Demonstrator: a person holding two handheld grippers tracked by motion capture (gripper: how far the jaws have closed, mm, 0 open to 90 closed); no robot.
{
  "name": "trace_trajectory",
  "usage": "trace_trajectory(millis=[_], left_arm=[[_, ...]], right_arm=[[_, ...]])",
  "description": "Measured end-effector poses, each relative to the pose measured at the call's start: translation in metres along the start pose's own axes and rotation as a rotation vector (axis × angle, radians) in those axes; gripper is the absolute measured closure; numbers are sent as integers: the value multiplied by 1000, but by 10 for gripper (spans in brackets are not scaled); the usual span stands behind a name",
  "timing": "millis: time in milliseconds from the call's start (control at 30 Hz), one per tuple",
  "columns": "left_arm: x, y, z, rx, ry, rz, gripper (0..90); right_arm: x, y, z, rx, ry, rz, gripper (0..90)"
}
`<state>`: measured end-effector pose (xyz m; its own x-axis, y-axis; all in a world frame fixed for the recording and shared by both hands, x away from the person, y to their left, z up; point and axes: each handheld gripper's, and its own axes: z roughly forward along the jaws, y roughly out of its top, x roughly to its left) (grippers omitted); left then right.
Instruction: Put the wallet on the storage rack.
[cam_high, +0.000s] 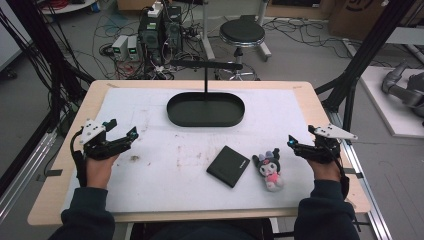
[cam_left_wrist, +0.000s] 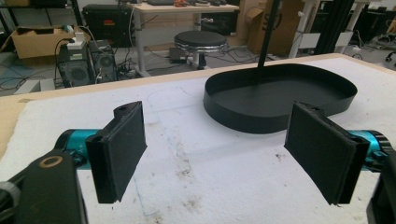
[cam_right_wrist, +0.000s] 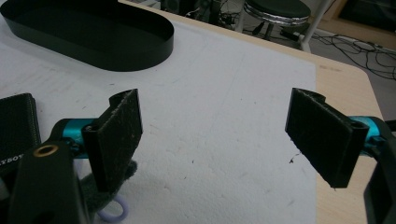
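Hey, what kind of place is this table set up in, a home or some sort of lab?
Most likely a robotics or research lab, not a home. Computer towers stand on the floor amid loose cables, a round work stool sits behind the table, and black frame posts flank it.

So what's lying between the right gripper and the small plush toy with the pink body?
Nothing: in the high view, bare white foam mat separates the open right gripper from the plush toy.

Even indoor light, slight softness
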<state>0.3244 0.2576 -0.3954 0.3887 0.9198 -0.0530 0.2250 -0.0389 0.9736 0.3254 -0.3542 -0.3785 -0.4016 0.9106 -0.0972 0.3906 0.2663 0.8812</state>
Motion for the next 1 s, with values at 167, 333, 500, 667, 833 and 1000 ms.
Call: trace_trajectory(millis=[167, 333, 500, 667, 833, 1000], left_arm=[[0, -1, 3, 5, -3, 0, 202], [-2, -1, 6, 15, -6, 4, 203], [-2, -1, 3, 5, -5, 7, 207], [-1, -1, 2, 3, -4, 8, 209], [0, -4, 3, 16, -7, 9, 213], [1, -4, 2, 18, -3, 8, 215]], right_arm=[[0, -1, 1, -9, 14, 5, 192], [6, -1, 2, -10, 47, 3, 192], [22, 6, 2, -16, 98, -34, 192], [41, 11, 6, -10, 152, -86, 192], [72, 16, 17, 29, 267, -149, 197], [113, 21, 27, 68, 372, -253, 198]])
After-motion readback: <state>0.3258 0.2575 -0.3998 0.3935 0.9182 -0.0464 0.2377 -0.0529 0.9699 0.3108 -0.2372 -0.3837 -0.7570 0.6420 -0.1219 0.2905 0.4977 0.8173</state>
